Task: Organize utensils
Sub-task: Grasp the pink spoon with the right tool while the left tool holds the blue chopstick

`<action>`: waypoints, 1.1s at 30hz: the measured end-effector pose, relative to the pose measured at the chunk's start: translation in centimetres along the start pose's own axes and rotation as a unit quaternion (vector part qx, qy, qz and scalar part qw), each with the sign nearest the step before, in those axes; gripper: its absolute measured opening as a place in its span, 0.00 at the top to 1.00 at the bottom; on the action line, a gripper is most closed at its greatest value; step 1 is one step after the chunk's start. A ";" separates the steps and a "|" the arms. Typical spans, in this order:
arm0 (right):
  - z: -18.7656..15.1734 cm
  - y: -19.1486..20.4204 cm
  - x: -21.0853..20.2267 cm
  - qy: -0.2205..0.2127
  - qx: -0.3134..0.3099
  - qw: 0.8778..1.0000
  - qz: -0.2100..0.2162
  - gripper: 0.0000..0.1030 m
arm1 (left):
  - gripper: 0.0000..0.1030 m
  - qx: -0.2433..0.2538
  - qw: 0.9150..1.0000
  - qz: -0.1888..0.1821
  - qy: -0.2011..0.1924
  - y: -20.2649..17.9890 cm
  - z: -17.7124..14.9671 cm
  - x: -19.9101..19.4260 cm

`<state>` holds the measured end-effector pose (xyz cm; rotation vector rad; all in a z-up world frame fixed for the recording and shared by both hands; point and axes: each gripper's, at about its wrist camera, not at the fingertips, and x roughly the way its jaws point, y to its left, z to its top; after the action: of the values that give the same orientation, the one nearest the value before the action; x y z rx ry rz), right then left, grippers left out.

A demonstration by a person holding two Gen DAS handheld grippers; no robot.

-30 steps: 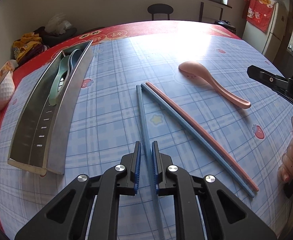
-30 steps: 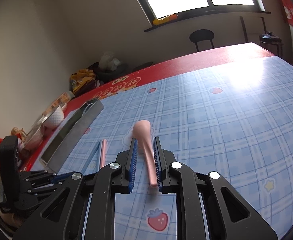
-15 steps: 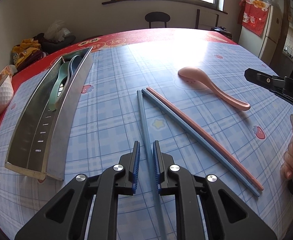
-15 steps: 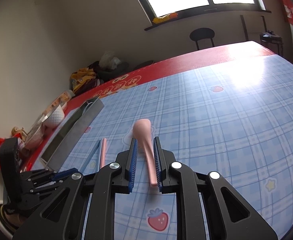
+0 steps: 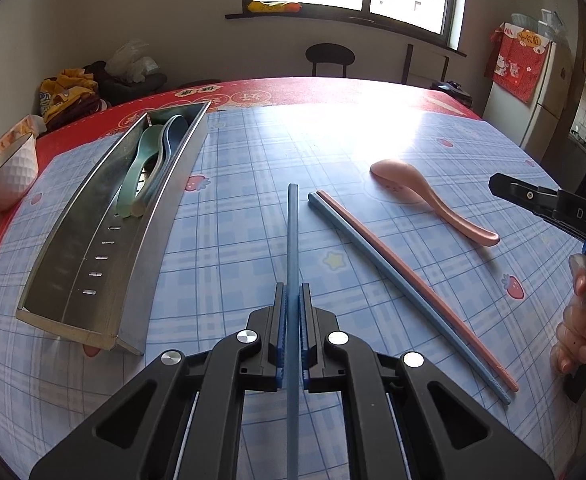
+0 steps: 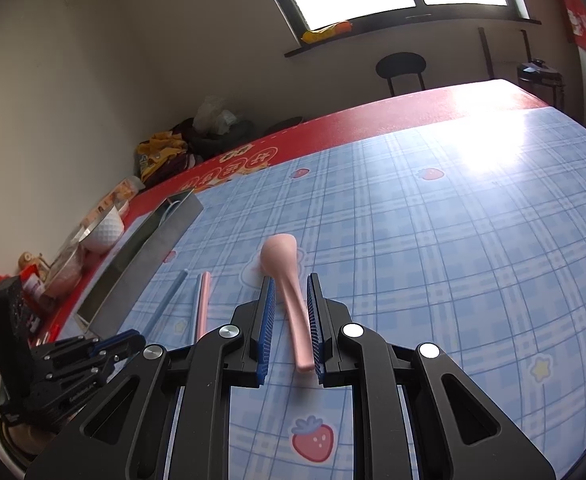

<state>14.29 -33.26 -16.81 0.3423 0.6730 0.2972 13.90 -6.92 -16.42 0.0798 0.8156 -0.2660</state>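
On the blue checked tablecloth of the table (image 5: pixel 233 200), the sorting looks partly done. A long stainless-steel tray (image 5: pixel 105 264) lies along the left side, and it already holds a pale green spoon (image 5: pixel 137 172) and a blue spoon (image 5: pixel 173 132), stacked at its far end; the near part of the tray is bare.

At the centre, the left gripper (image 5: pixel 292 300) has just been closing and its blue pads now pinch a slim blue chopstick (image 5: pixel 292 236), which runs straight forward from between the jaws. Whether its far end is off the cloth I cannot tell.

To the right, well apart from the tray, a second blue chopstick (image 5: pixel 393 288) and a pink chopstick (image 5: pixel 417 284) lie touching side by side on the cloth. Beyond them rests a pink plastic spoon (image 6: pixel 289 280), bowl away, handle toward the right gripper (image 6: pixel 289 300). That gripper straddles the handle with its jaws a little apart; a gap shows on the left, so the pads are judged not to be pressing on it.

So two spoons seem stowed, one chopstick is gripped, and two chopsticks and the pink spoon are left to move to the tray.
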 end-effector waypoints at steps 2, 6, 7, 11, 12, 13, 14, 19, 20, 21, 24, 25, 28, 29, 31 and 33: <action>0.0 0.6 0.5 0.011 -0.012 1.000 -0.011 0.83 | 0.94 -0.009 1.000 -0.005 -0.007 0.3 0.0 -0.3; -0.1 2.4 1.8 0.037 -0.064 0.996 -0.045 0.84 | 0.94 -0.024 0.999 -0.019 -0.022 0.9 0.0 -0.9; -0.1 2.9 2.2 0.043 -0.079 0.995 -0.051 0.84 | 0.94 -0.028 0.999 -0.023 -0.025 1.0 0.0 -1.0; 0.3 4.1 3.8 0.076 -0.115 0.987 -0.076 0.84 | 0.94 -0.042 0.998 -0.040 -0.039 1.7 -0.2 -1.5; 0.5 4.3 4.0 0.081 -0.120 0.986 -0.078 0.83 | 0.94 -0.046 0.997 -0.045 -0.041 1.9 -0.2 -1.6; 0.8 4.6 4.3 0.081 -0.130 0.985 -0.084 0.83 | 0.94 -0.049 0.997 -0.048 -0.044 1.9 -0.3 -1.7; 1.0 4.9 4.5 0.080 -0.141 0.982 -0.092 0.82 | 0.94 -0.052 0.996 -0.051 -0.046 2.0 -0.3 -1.9; 1.5 5.7 6.5 0.112 -0.177 0.972 -0.109 0.77 | 0.94 -0.059 0.995 -0.067 -0.053 2.2 -0.3 -2.1; 1.4 5.8 6.8 0.118 -0.183 0.969 -0.114 0.77 | 0.94 -0.060 0.994 -0.070 -0.054 2.2 -0.3 -2.2; 1.3 5.9 7.2 0.124 -0.188 0.967 -0.118 0.77 | 0.94 -0.061 0.994 -0.073 -0.055 2.3 -0.4 -2.2; 1.2 5.6 8.2 0.135 -0.188 0.964 -0.135 0.77 | 0.94 -0.064 0.993 -0.079 -0.057 2.4 -0.4 -2.3; 1.3 5.5 8.4 0.136 -0.183 0.964 -0.135 0.77 | 0.94 -0.065 0.993 -0.080 -0.058 2.5 -0.4 -2.4; 1.6 5.1 8.8 0.138 -0.168 0.968 -0.128 0.77 | 0.94 -0.064 0.993 -0.083 -0.059 2.4 -0.5 -2.5; 1.6 4.9 8.9 0.138 -0.163 0.969 -0.123 0.77 | 0.94 -0.064 0.993 -0.084 -0.060 2.4 -0.5 -2.5; 1.9 4.5 9.0 0.141 -0.150 0.972 -0.111 0.77 | 0.94 -0.063 0.992 -0.086 -0.061 2.4 -0.5 -2.5; 2.2 4.2 9.1 0.143 -0.135 0.975 -0.099 0.77 | 0.94 -0.064 0.992 -0.087 -0.062 2.4 -0.5 -2.6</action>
<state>21.84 -26.50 -18.60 -0.0309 0.9313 0.2461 12.46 -3.99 -14.97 -0.1274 0.7149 -0.3789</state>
